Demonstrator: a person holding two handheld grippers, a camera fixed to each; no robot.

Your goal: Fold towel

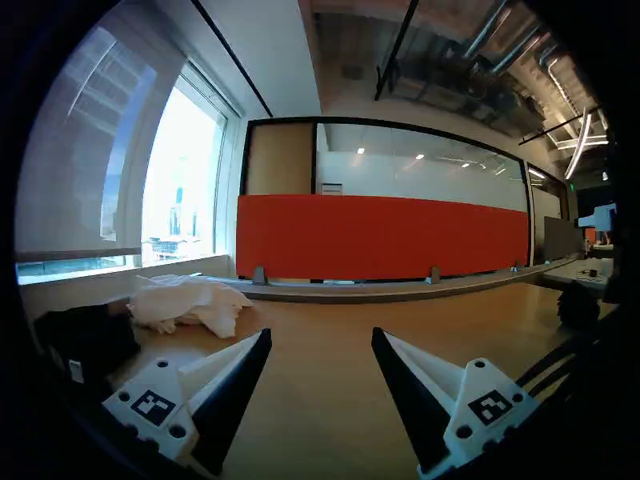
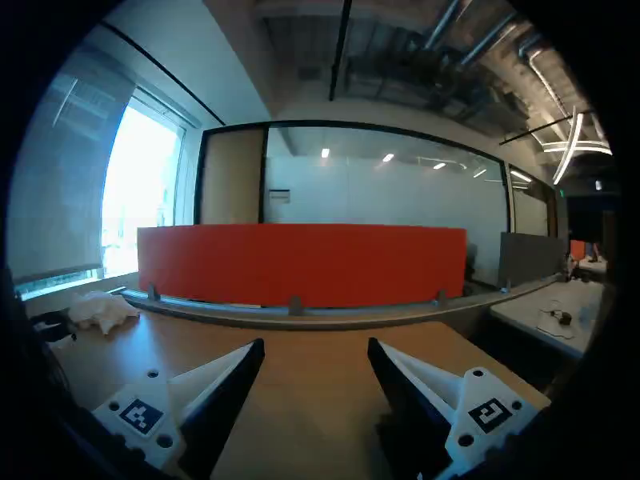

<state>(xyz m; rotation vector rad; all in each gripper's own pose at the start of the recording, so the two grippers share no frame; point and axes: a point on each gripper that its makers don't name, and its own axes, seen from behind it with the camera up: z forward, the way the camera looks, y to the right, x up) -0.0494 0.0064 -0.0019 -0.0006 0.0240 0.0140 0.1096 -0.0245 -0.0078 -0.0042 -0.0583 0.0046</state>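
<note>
White towel (image 1: pixel 188 302) lies crumpled in a loose heap, unfolded, on the wooden counter (image 1: pixel 320 400), in front of the red panel (image 1: pixel 384 236) & just past its left end. In the right gripper view the same towel (image 2: pixel 100 310) looks smaller & farther off, again near the panel's left end. A black object (image 1: pixel 84 340) sits just beside the towel, on the side away from the panel; can't tell what it is. Left claw (image 1: pixel 321 332) hovers low over bare counter in front of the panel, fingers wide apart, holding nothing. The towel is off beyond its left finger, not btwn the fingers. Right claw (image 2: pixel 315 342) is also spread open & empty, pointed at the panel's middle, w/ bare counter (image 2: pixel 312 400) btwn its fingers. Each white finger has a dark inner face & a square black-&-white marker tag near its base. The red panel (image 2: pixel 304 264) stands upright along the counter's far edge on small grey feet. Behind the panel: a glass wall w/ dark frame. Left of the panel: a bright window (image 1: pixel 184 192). Right of the panel: another desk (image 2: pixel 560 312) w/ a few small items & cables. Above the panel: exposed ceiling pipes & strip lights.
</note>
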